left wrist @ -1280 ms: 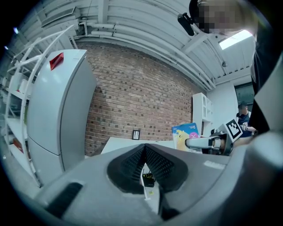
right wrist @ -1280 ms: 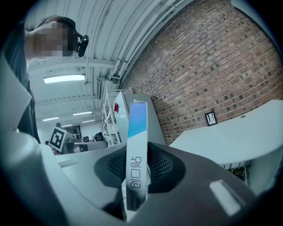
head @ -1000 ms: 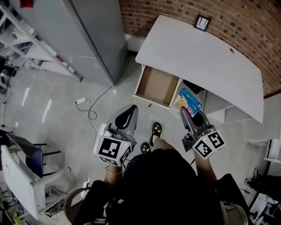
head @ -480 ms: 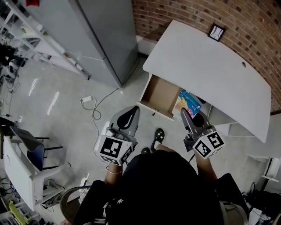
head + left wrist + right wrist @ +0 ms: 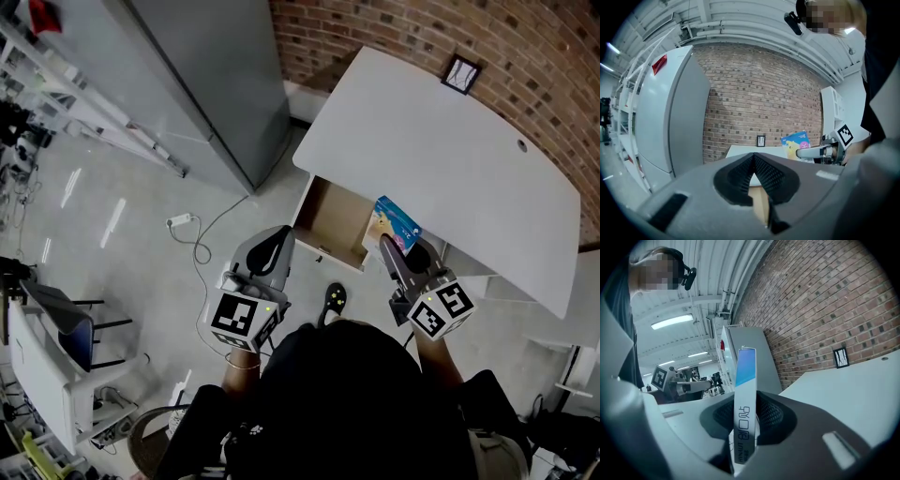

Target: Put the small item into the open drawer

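Note:
In the head view my right gripper is shut on a small flat box, blue and yellow, held upright on its edge. The box hangs at the desk's front edge, just right of the open drawer, whose brown inside holds nothing I can see. In the right gripper view the box's narrow white and blue edge stands between the pads. My left gripper hovers over the floor, left of the drawer's front, with its pads together and nothing in them. The left gripper view also catches the box.
The drawer belongs to a white curved desk against a brick wall, with a small framed marker at its back. A tall grey cabinet stands to the left. A cable with a plug lies on the floor. The person's shoe is below the drawer.
The head camera has shifted, so the desk and drawer sit nearer to both grippers. The right gripper has carried the box up to the desk's edge beside the drawer. The left gripper has barely moved.

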Demonstrator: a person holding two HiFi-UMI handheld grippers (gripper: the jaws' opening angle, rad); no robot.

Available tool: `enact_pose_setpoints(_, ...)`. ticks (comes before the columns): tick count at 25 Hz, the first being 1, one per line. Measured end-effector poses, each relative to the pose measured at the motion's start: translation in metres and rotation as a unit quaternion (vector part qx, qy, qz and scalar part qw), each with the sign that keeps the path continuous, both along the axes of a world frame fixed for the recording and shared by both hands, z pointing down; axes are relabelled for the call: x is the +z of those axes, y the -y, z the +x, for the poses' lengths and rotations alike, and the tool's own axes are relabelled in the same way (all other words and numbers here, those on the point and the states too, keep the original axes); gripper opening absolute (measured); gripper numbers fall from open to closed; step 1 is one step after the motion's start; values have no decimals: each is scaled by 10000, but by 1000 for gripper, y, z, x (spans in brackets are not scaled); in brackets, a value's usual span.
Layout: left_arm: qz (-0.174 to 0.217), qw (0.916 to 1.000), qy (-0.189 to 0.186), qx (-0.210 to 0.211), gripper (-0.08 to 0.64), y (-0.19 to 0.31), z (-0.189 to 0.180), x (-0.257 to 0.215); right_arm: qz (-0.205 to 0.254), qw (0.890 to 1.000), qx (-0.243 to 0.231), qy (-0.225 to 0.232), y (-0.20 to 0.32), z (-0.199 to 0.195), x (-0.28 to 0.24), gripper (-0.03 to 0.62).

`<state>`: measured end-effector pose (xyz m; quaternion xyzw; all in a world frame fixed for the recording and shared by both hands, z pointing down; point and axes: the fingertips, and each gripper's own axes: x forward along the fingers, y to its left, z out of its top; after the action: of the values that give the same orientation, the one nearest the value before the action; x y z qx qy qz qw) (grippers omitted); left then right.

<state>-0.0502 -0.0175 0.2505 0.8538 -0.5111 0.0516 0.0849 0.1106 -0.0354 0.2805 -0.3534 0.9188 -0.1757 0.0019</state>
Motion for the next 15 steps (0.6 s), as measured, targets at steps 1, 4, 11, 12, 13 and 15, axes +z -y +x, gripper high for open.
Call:
enact_pose_setpoints(1, -10, 10000, -5, -19, -3, 4, 1, 1, -7, 10000, -24, -6, 3, 0, 1, 84)
enact_pose_setpoints(4, -13, 10000, -32, -71, -3, 13, 2, 3, -37, 9999, -96, -29, 12, 1, 6, 84)
enact_pose_setpoints(11, -49, 10000, 2, -73, -3, 24, 5, 10, -84, 9997, -214, -40, 21, 0, 14, 84)
enact_pose_setpoints(12, -76, 10000, 2, -57, -3, 25, 6, 11, -96, 9997, -215, -56, 22, 0, 15, 84)
enact_pose_setpoints(13, -105, 9999, 2, -39, -3, 26, 6, 13, -110, 9997, -210, -72, 23, 0, 16, 84)
enact_pose_setpoints(15, -156, 9999, -3, -4, -3, 30, 4, 16, -135, 9997, -192, -116, 26, 0, 17, 84)
